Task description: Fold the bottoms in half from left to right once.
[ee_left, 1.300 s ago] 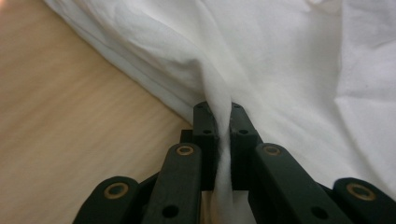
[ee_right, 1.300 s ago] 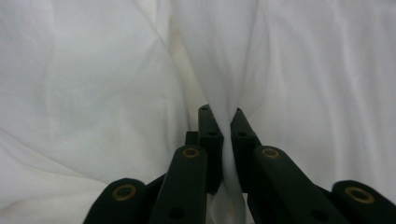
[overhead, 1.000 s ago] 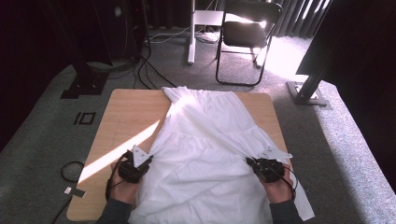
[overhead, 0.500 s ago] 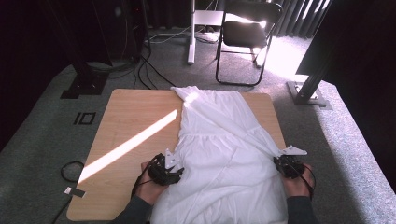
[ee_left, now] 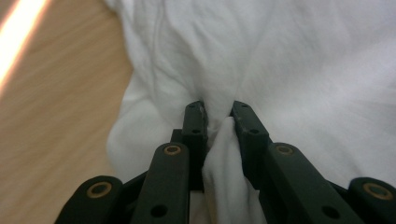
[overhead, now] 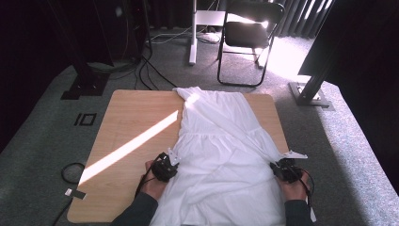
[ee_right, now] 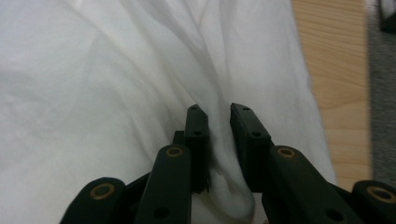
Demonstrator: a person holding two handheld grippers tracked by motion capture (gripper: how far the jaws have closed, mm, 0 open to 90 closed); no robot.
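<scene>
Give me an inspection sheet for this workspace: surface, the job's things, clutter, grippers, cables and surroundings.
Surface: wooden table, sunlit stripe across its left half.
Job's things: white dress spread lengthwise on the table's right half, hem over the near edge.
Clutter: nothing seen on the table.
Grippers: left gripper pinches a fold at the dress's left edge, its jaws having just been closing; right gripper pinches a fold at the right edge, its jaws having just been opening.
Cables: black cables on the carpet behind the table.
Surroundings: grey carpet, folding chair beyond the table, dark curtains.
</scene>
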